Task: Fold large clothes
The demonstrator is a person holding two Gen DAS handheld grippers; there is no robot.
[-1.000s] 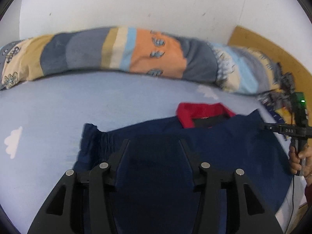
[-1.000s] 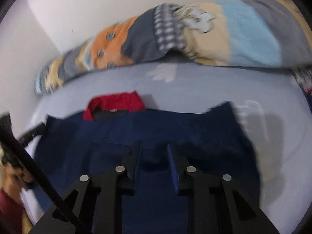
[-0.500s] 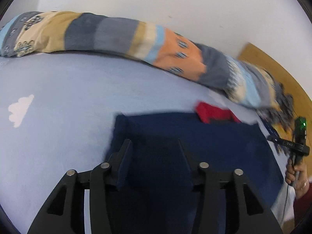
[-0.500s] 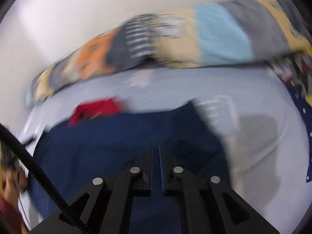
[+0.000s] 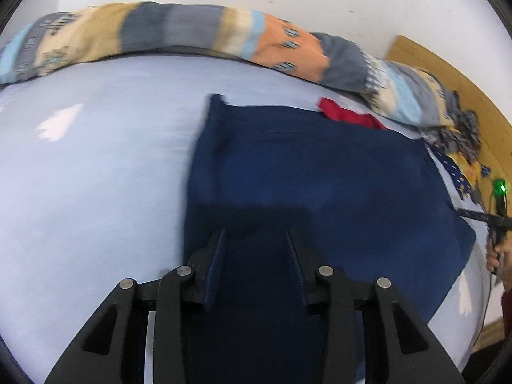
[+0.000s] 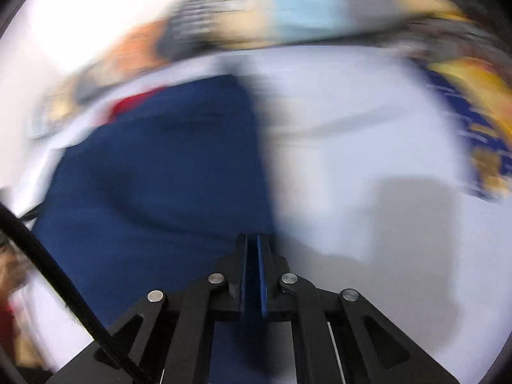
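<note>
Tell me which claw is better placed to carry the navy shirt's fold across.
Probably the right claw: its jaws look shut on the navy shirt at its edge. The left claw is closing, with shirt cloth between its jaws.

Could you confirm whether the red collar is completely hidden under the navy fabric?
No, the red collar sticks out past the far edge of the navy garment.

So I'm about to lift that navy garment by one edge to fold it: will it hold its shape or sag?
The navy garment will likely sag: it lies flat and thin on the bed sheet. A thin layer sits pinched in the right gripper, so it is probably light. The matte weave suggests little slipping.
</note>
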